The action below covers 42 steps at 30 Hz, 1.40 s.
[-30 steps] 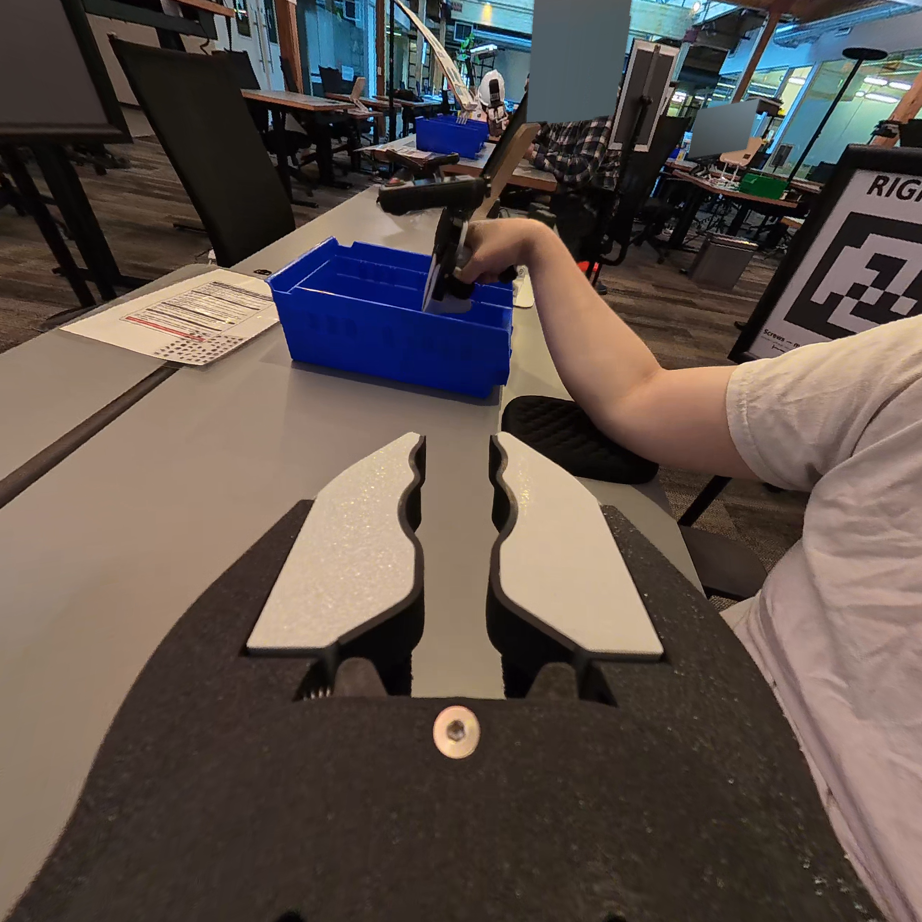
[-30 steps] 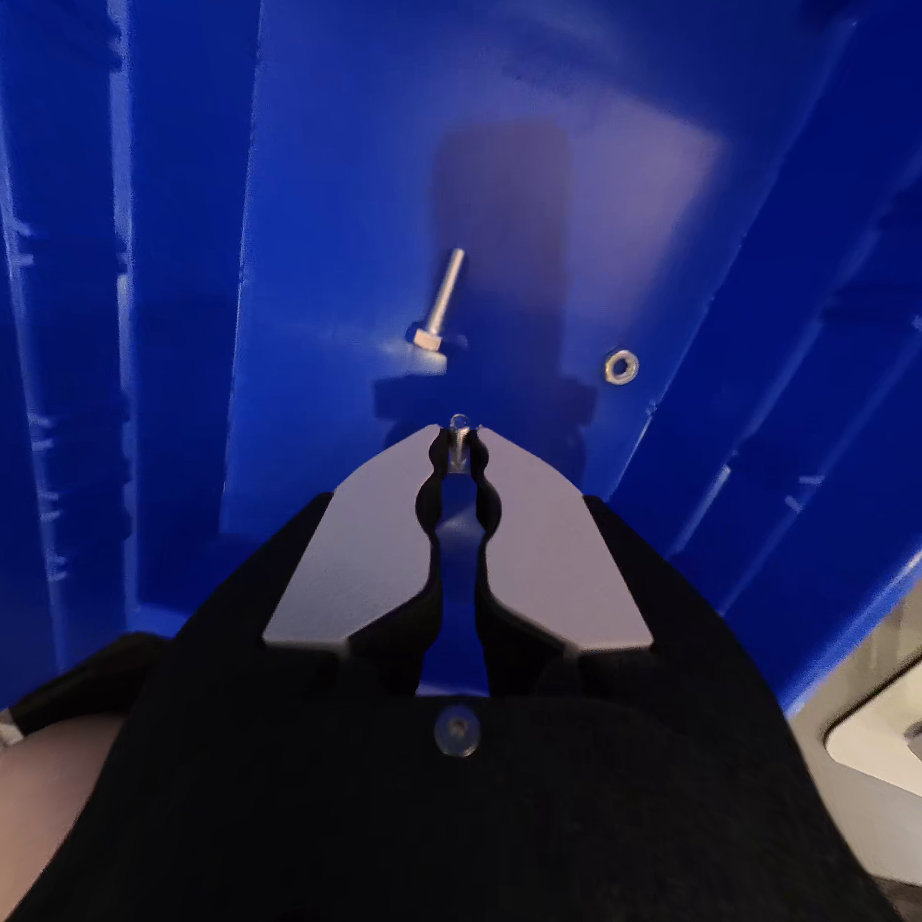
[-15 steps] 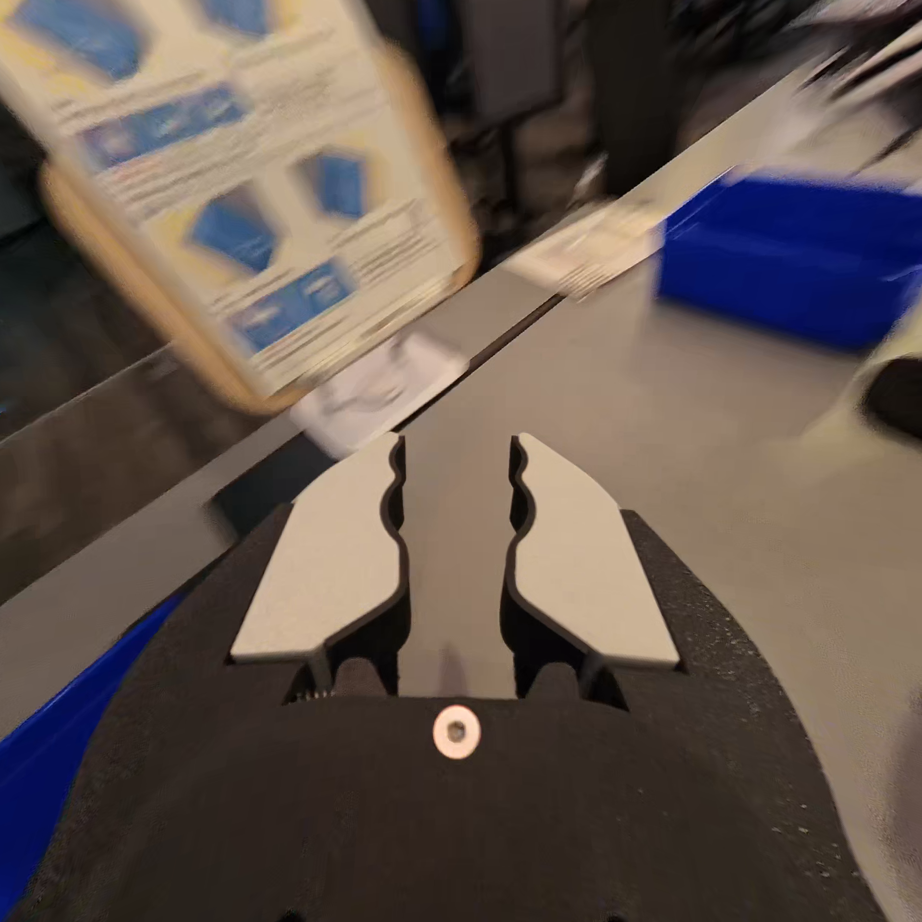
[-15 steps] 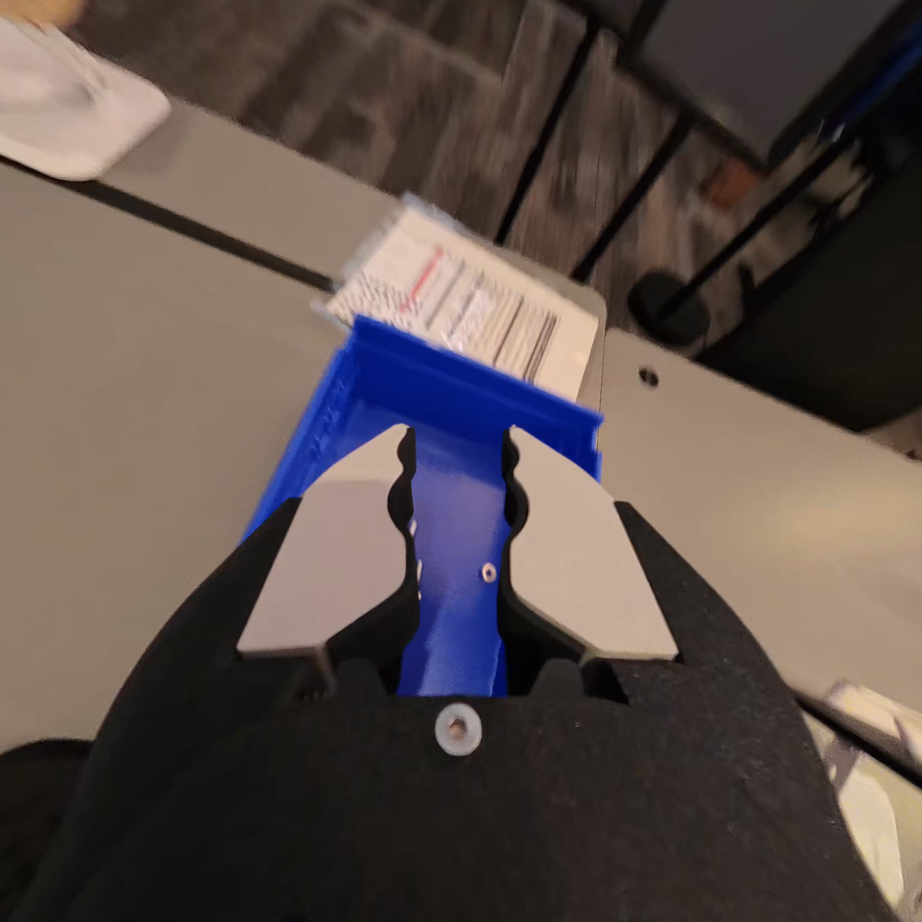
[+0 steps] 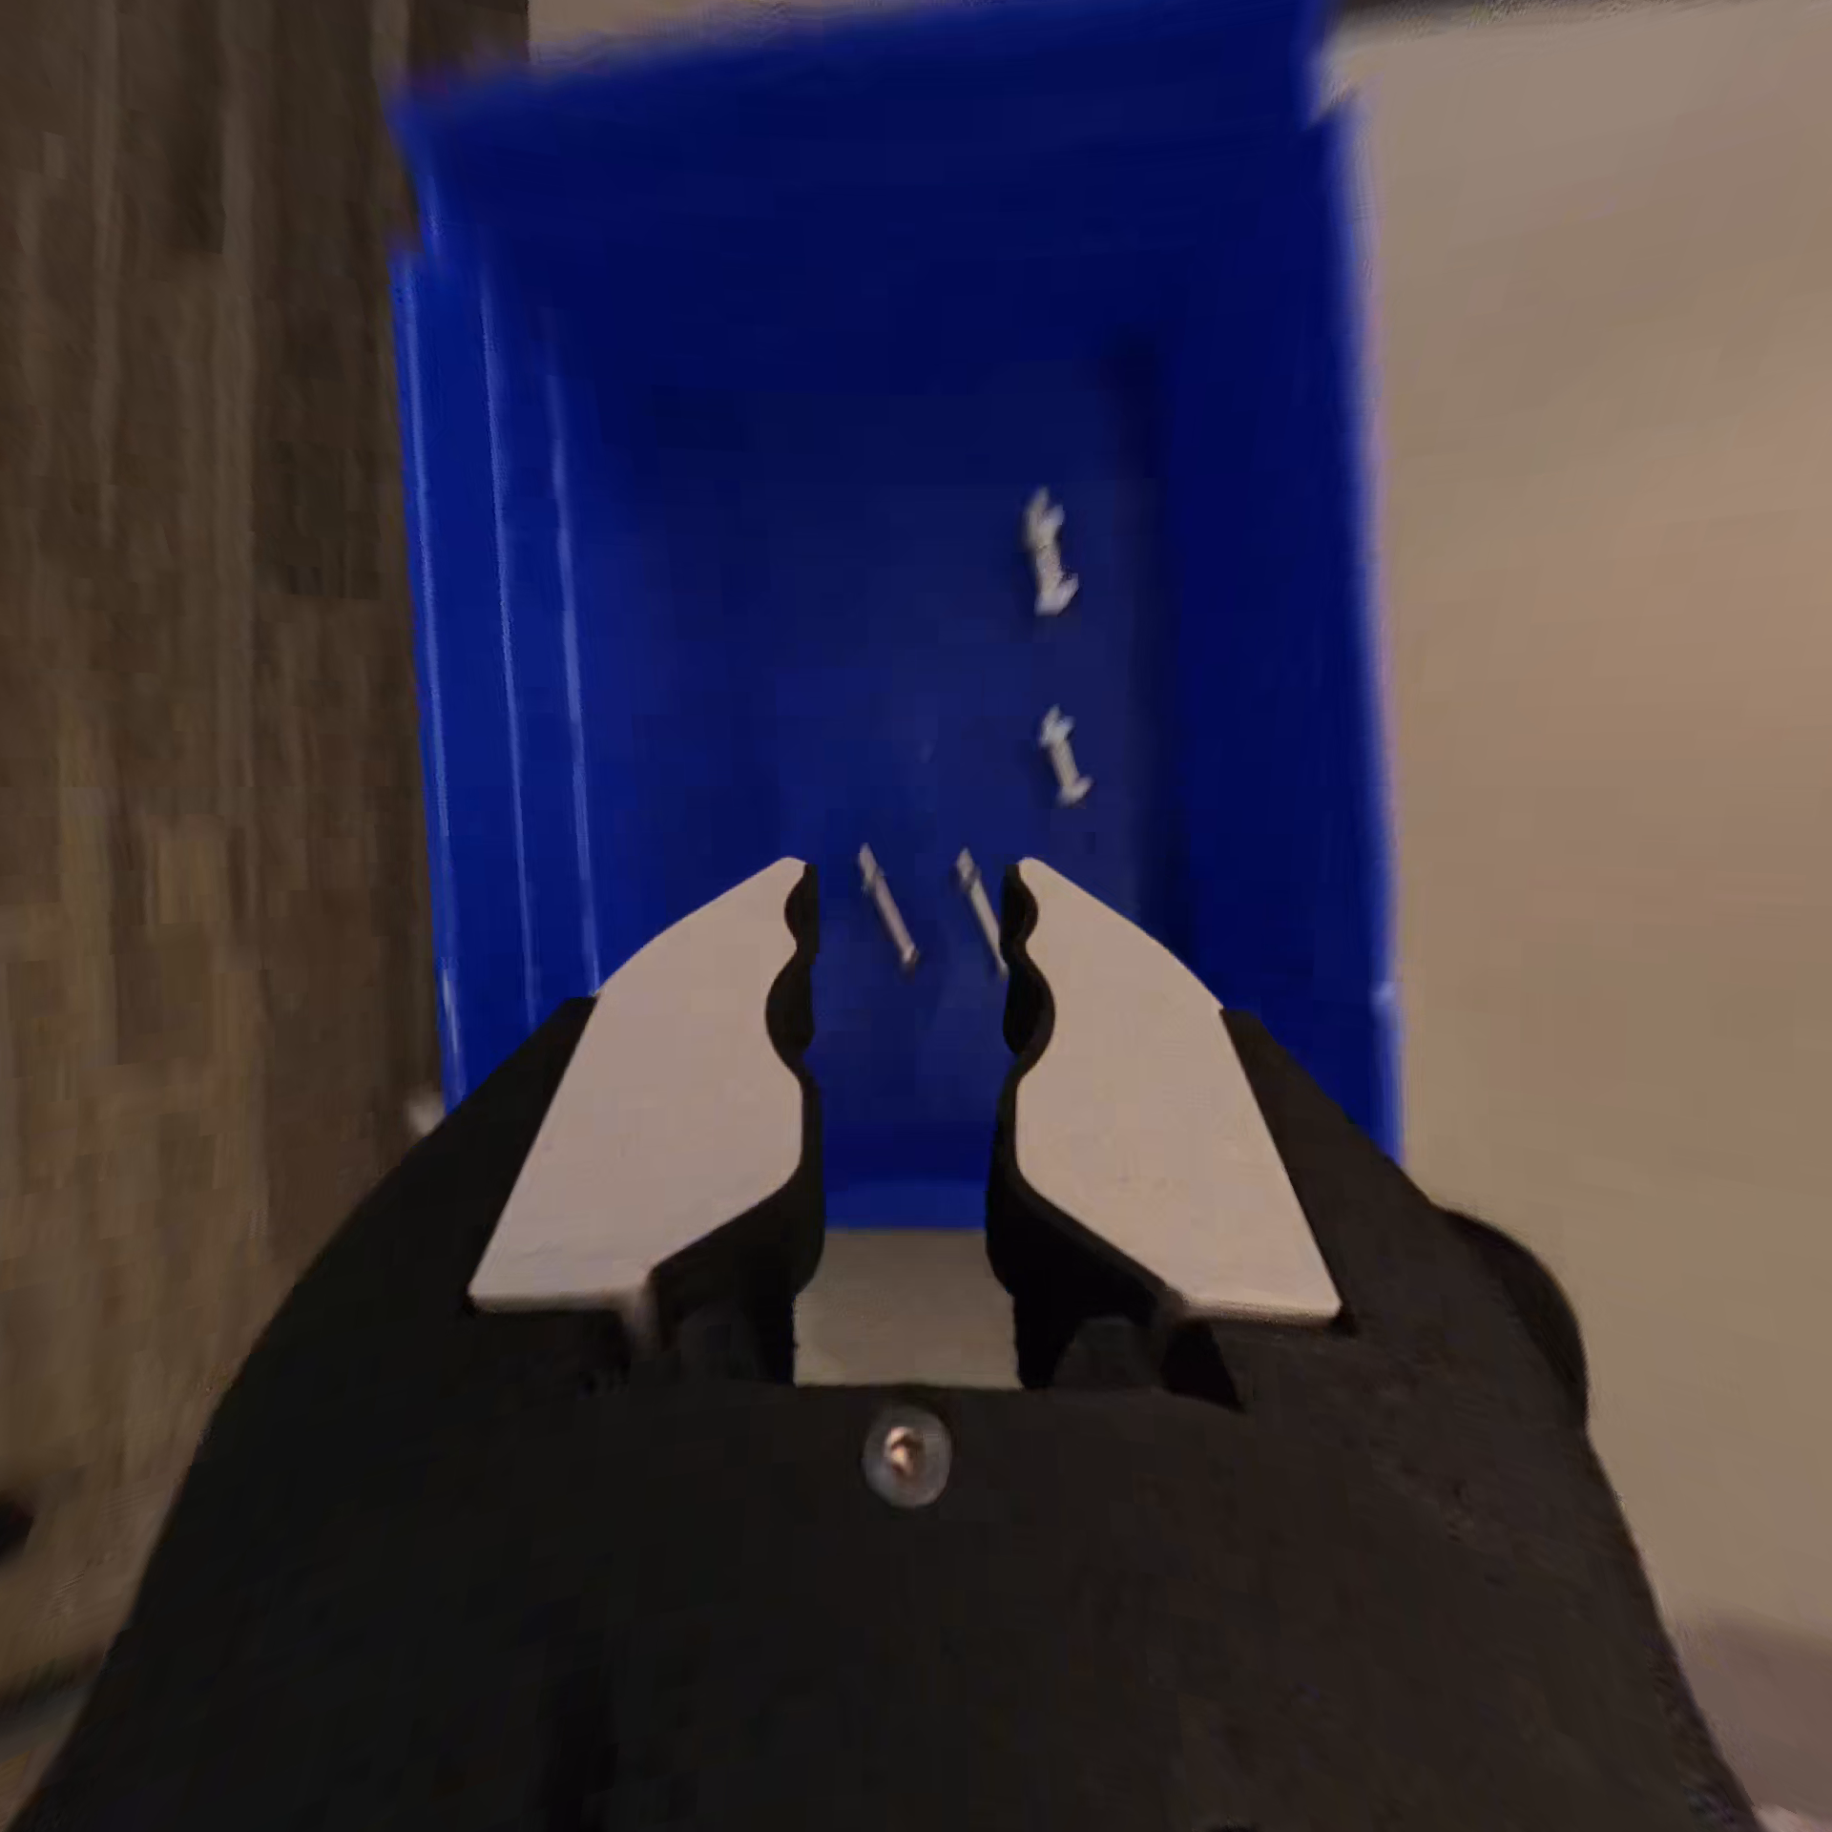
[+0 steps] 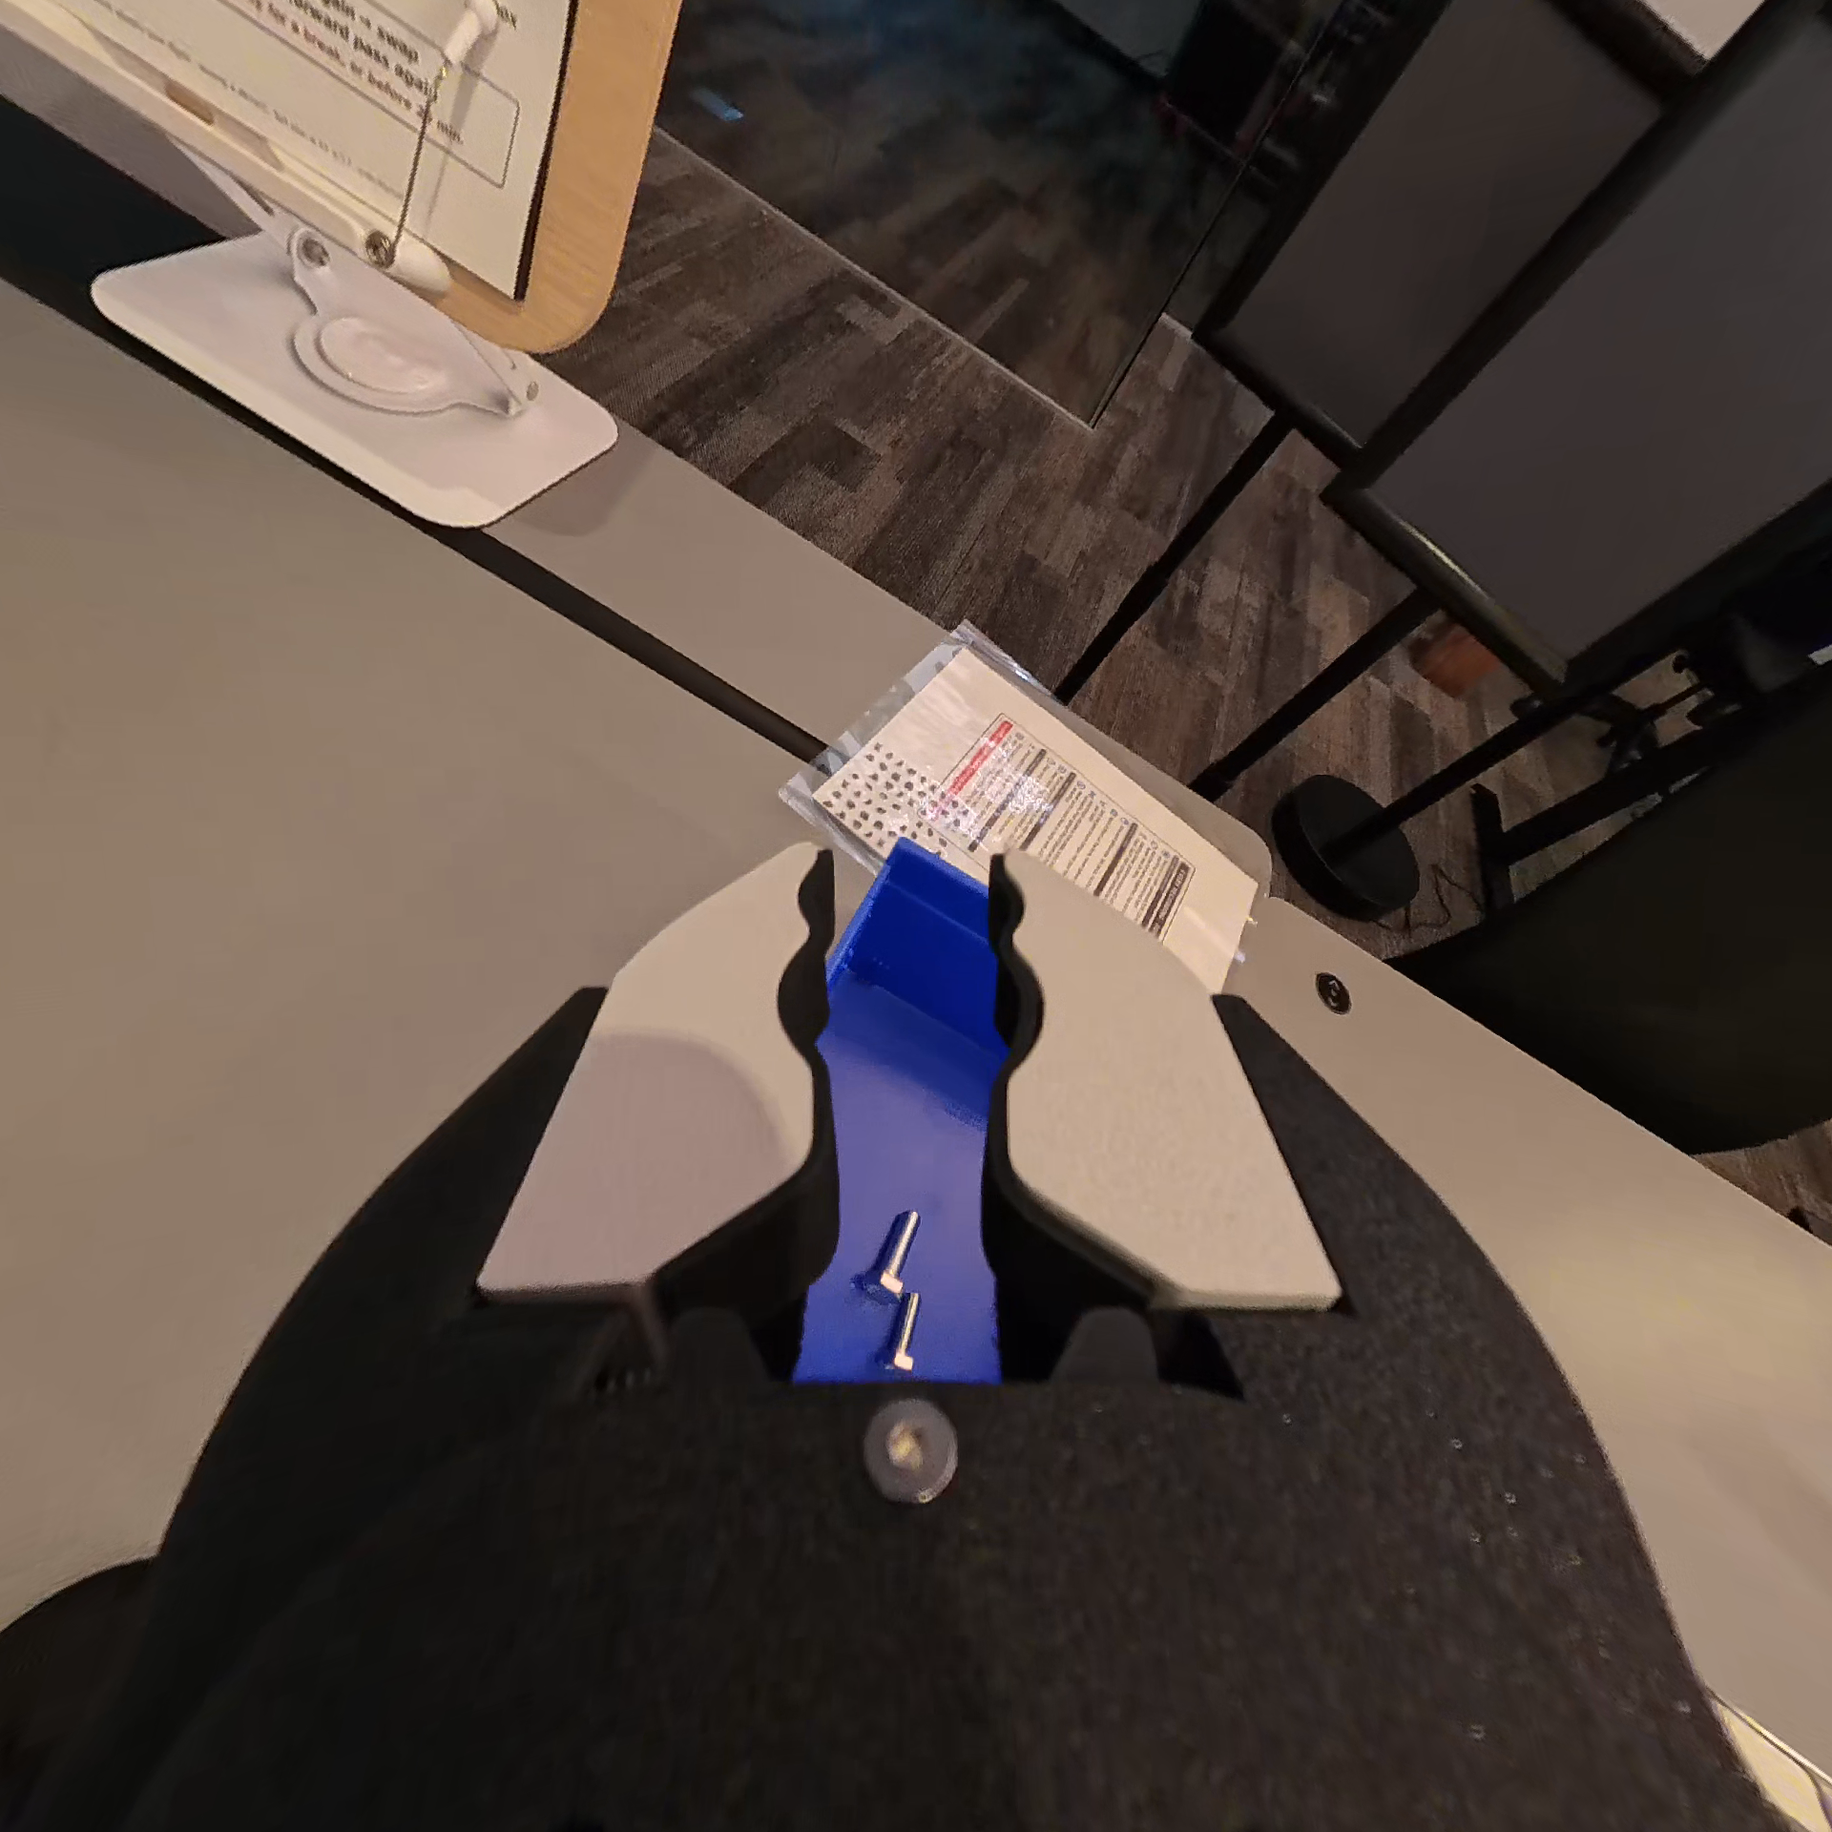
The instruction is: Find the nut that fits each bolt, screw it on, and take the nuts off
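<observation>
In the left wrist view a blue bin (image 5: 694,446) lies below me, blurred by motion, at the table's left edge. Several silver bolts lie on its floor: two (image 5: 1051,555) (image 5: 1066,758) at the right and two thin ones (image 5: 887,907) (image 5: 979,907) just past my fingertips. My left gripper (image 5: 912,872) is open and empty above the bin's near end. In the right wrist view my right gripper (image 6: 907,862) is open and empty above a blue bin (image 6: 932,932). Two bolts (image 6: 897,1254) (image 6: 904,1333) lie on that bin's floor between the fingers.
A printed sheet in a clear sleeve (image 6: 1041,823) lies just beyond the bin. A white stand with a wood-edged board (image 6: 347,347) sits at the far left of the grey table (image 6: 297,793). Black stand legs (image 6: 1338,843) and dark floor lie past the table edge. The tips of one gripper are about 80 centimetres away from the tips of the other.
My right gripper was shut on a small metal piece inside the bin; it has opened and risen above the bin. My left gripper swung from facing across the table to looking down into a blue bin.
</observation>
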Tool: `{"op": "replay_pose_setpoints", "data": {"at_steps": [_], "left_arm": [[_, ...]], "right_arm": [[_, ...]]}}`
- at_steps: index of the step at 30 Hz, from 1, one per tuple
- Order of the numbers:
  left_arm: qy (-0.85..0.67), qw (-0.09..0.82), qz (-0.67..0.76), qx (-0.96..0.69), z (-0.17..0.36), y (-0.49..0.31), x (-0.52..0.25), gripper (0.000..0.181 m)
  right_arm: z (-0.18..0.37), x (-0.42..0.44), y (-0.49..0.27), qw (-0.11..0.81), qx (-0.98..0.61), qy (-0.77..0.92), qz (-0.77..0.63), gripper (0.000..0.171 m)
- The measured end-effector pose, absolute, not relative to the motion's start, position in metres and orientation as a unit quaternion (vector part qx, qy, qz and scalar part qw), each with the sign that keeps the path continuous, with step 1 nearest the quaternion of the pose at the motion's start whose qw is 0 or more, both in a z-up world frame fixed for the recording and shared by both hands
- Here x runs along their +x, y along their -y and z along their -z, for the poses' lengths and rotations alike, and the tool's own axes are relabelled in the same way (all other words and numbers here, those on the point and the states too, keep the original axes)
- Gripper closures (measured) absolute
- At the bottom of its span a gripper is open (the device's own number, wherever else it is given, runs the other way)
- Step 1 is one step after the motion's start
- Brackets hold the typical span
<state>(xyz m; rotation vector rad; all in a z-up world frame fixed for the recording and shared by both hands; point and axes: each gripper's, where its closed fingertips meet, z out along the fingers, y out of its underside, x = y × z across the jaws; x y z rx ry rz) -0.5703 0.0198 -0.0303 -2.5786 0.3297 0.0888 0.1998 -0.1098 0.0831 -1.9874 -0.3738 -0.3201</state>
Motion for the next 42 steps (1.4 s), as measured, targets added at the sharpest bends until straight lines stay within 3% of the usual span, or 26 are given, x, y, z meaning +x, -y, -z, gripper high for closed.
{"op": "replay_pose_setpoints", "data": {"at_steps": [4,11,23,28,31,36,39,42], "left_arm": [[-0.068,0.157,-0.026,-0.985,0.081,-0.012,-0.597,0.152],[-0.027,0.128,0.078,-0.988,0.117,-0.020,-0.593,0.157],[-0.025,0.034,0.044,-0.998,0.148,-0.004,-0.596,0.157],[-0.015,0.038,0.035,-0.999,0.149,-0.007,-0.602,0.174],[-0.024,0.041,0.038,-0.998,0.149,-0.008,-0.602,0.176],[-0.030,0.090,0.029,-0.995,0.124,-0.013,-0.604,0.176],[-0.051,0.207,0.041,-0.976,0.068,-0.027,-0.588,0.176],[-0.147,0.370,0.130,-0.908,-0.011,-0.036,-0.521,0.176]], "right_arm": [[-0.071,0.199,0.106,0.493,-0.841,0.167,0.145,0.142],[-0.066,0.195,0.102,0.484,-0.845,0.175,0.146,0.142],[-0.051,0.202,0.098,0.447,-0.858,0.183,0.173,0.142],[-0.046,0.202,0.096,0.434,-0.862,0.190,0.181,0.142],[-0.044,0.201,0.094,0.431,-0.862,0.192,0.183,0.142],[-0.043,0.198,0.093,0.424,-0.863,0.198,0.189,0.142],[-0.044,0.193,0.091,0.425,-0.861,0.203,0.191,0.142],[-0.047,0.175,0.087,0.435,-0.853,0.226,0.179,0.143]]}}
